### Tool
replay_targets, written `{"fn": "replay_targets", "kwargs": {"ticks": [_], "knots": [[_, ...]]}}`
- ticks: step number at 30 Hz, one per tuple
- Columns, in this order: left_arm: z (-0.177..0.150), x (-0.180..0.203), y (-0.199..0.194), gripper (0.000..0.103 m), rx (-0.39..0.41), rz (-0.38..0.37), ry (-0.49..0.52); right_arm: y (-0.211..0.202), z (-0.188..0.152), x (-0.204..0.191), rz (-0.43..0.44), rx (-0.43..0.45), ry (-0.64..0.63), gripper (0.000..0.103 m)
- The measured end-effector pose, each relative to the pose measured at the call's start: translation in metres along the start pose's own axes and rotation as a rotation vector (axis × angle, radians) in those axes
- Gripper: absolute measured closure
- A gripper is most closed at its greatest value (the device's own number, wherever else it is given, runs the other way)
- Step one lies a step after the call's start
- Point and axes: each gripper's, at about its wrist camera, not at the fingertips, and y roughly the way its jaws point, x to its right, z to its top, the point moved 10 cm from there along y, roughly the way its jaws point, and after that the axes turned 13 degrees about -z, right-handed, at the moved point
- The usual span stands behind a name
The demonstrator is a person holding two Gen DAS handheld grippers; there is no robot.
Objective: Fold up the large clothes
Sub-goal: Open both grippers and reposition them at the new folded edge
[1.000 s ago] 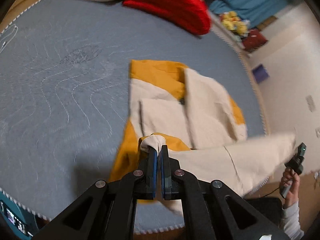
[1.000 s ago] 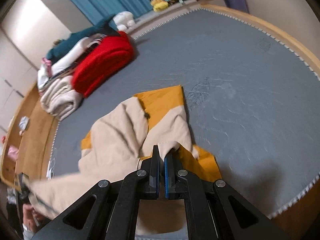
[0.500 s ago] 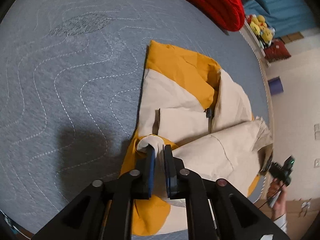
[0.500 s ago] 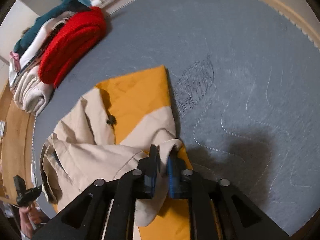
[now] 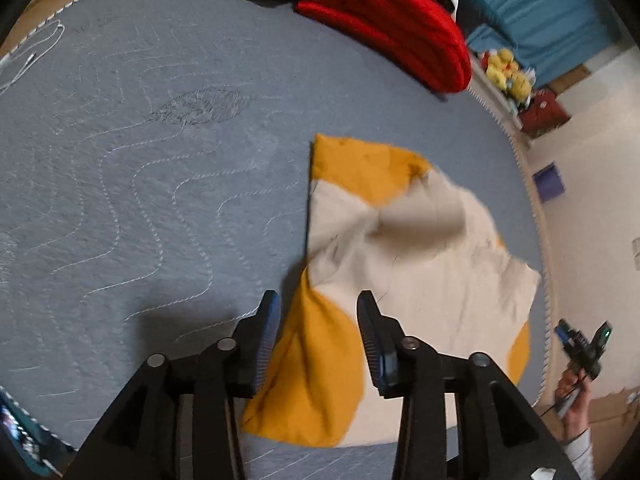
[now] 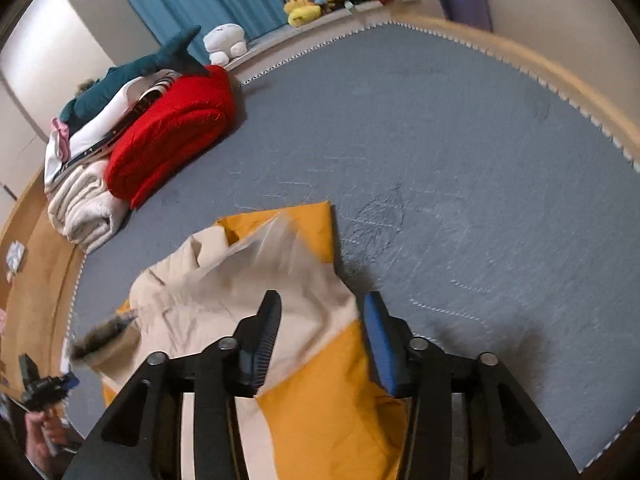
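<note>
**Both tools letting go above the folded jacket**

The cream-and-mustard jacket [image 5: 404, 256] lies folded on the grey-blue quilted bed [image 5: 152, 184], its top layer blurred, perhaps settling. The left tool [image 5: 318, 300] and right tool [image 6: 322, 300] hover over its near edge, jaws opening, pads clear of the cloth. A red blanket [image 6: 172, 136] and cream bedding [image 6: 84, 204] sit behind.
</note>
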Motion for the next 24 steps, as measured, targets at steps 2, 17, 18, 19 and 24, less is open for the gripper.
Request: {"fn": "replay_targets", "kwargs": {"ticks": [2, 17, 18, 19, 24], "knots": [[-0.004, -0.002, 0.008, 0.065, -0.034, 0.03, 0.02, 0.006, -0.01, 0.002, -0.03, -0.037, -0.041, 0.054], [0.016, -0.007, 0.09, 0.063, -0.054, 0.031, 0.04, 0.095, -0.06, -0.007, -0.051, -0.263, -0.127, 0.054], [0.019, -0.007, 0.093, 0.063, -0.05, 0.025, 0.043, 0.096, -0.06, -0.009, -0.048, -0.258, -0.134, 0.054], [0.021, -0.006, 0.095, 0.063, -0.046, 0.021, 0.048, 0.098, -0.06, -0.013, -0.043, -0.254, -0.15, 0.056], [0.037, 0.004, 0.091, 0.101, -0.001, 0.019, 0.141, 0.088, -0.047, -0.033, -0.032, -0.175, -0.226, 0.099]]}}
